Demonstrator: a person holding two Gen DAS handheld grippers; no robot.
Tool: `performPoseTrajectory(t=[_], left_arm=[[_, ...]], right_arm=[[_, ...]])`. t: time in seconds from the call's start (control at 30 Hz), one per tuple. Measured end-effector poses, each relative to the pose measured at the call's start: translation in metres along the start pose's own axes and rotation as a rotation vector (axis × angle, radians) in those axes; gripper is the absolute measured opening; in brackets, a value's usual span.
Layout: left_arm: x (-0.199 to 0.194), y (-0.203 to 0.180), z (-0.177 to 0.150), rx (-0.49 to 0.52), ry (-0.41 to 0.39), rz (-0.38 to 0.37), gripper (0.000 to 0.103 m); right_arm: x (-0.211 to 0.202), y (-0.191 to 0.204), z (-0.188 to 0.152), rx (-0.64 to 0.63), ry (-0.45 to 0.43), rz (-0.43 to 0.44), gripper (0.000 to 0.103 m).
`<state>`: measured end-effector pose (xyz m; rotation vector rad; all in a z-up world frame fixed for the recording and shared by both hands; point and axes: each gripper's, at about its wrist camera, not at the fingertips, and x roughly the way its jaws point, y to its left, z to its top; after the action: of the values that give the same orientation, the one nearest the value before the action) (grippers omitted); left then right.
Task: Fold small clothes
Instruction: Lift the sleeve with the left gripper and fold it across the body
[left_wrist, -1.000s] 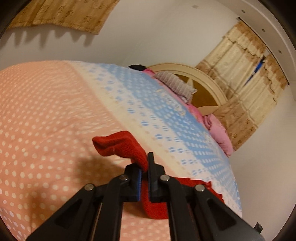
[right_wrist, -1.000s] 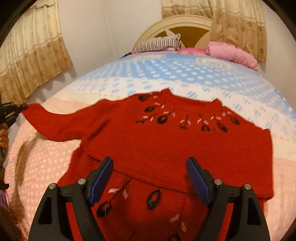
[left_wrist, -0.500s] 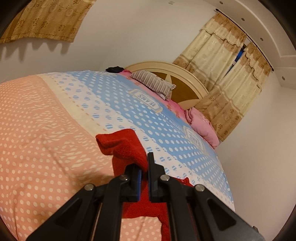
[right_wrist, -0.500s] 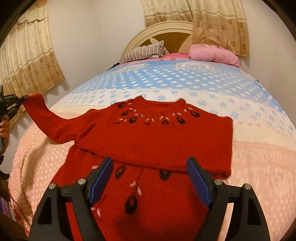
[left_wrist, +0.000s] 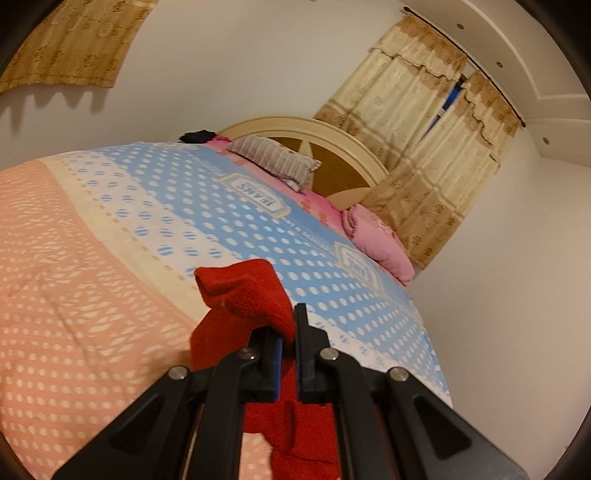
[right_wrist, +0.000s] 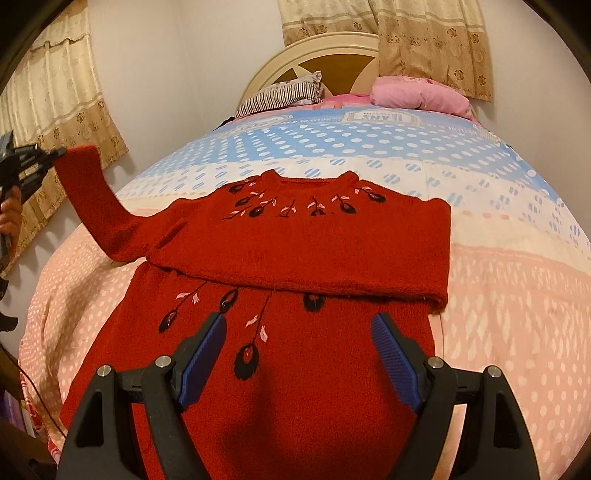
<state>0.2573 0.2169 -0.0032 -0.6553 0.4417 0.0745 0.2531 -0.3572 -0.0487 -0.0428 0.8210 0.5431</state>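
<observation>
A red knitted sweater (right_wrist: 295, 240) with dark flower embroidery lies face up on the bed. Its right sleeve is folded across the chest as a band. My left gripper (left_wrist: 289, 332) is shut on the cuff of the left sleeve (left_wrist: 247, 295) and holds it up off the bed; it also shows at the left edge of the right wrist view (right_wrist: 55, 155), with the sleeve (right_wrist: 96, 206) stretched up and out. My right gripper (right_wrist: 299, 325) is open and empty above the sweater's lower body.
The bed (right_wrist: 517, 295) has a dotted cover in pink, cream and blue bands. A striped pillow (right_wrist: 284, 94) and a pink quilt (right_wrist: 421, 94) lie by the cream headboard (right_wrist: 314, 51). Curtains hang on the walls. A cable (right_wrist: 33, 387) hangs at the bed's left edge.
My left gripper has lifted the sleeve cuff higher and turned toward the headboard. My right gripper has drawn back toward the hem, still open.
</observation>
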Motion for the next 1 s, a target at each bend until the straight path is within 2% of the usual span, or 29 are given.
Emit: performPoseTrajectory(t=[0.53,0.77,1.0], left_arm=[[0.027,-0.08,-0.013,0.026,0.031,-0.102,0.004],[0.053,-0.126,-0.037,0.076,0.074,-0.16,0.004],[0.081,-0.166,-0.073,0.119,0.157,-0.205,0.004]], right_arm=[[-0.002,-0.014,-0.027,0.036,0.032,0.003,0.082],[0.002,-0.022,-0.041,0.053,0.051,0.002,0.082],[0.003,-0.036,-0.048,0.114,0.047,0.035,0.082]])
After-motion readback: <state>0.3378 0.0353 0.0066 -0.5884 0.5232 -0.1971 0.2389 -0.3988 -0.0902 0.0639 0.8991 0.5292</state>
